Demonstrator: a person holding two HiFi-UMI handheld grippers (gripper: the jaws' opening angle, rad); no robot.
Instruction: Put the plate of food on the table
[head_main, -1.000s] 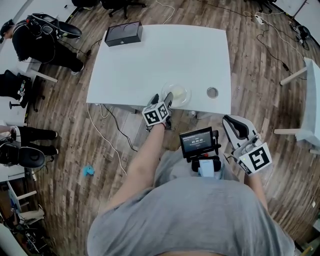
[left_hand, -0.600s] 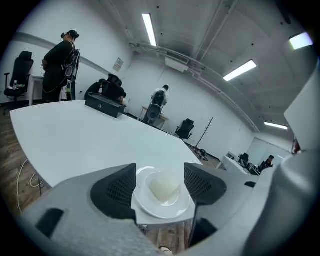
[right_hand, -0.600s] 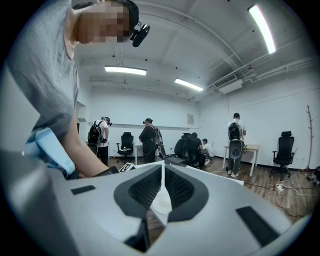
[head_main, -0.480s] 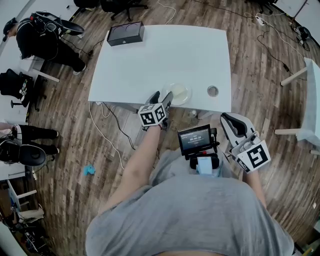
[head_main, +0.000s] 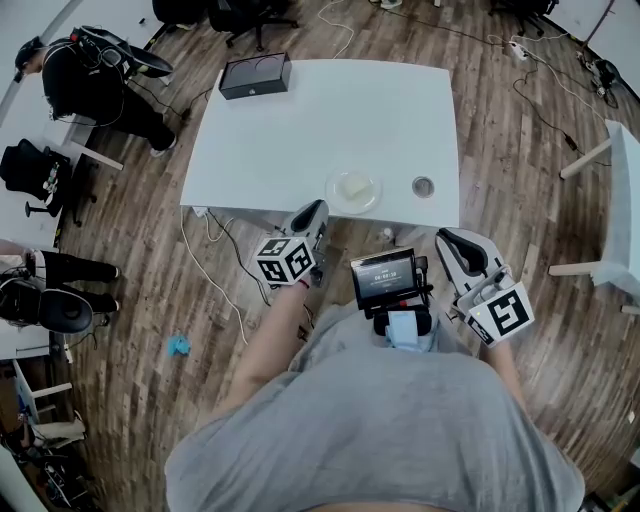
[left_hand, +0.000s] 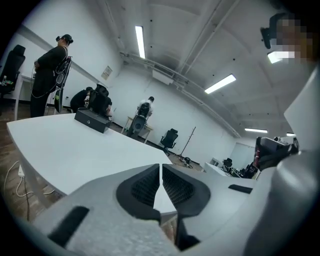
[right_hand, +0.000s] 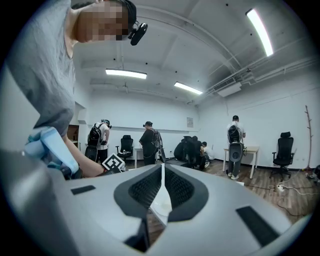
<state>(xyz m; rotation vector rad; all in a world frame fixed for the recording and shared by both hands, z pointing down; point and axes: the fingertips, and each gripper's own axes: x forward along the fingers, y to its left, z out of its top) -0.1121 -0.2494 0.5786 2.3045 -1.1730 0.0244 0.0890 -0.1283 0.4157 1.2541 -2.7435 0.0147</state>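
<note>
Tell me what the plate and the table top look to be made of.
Plate: likely clear glass or plastic; the white top shows through its rim. Table: smooth matte white board, maybe laminate; even colour, no grain.

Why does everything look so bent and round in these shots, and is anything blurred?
Head view: the wide lens bows the table; light even, sharp. Left gripper view: black rounded corners, glaring ceiling lamp, near claw soft. Right gripper view: same round frame, mosaic patch over a face.
</note>
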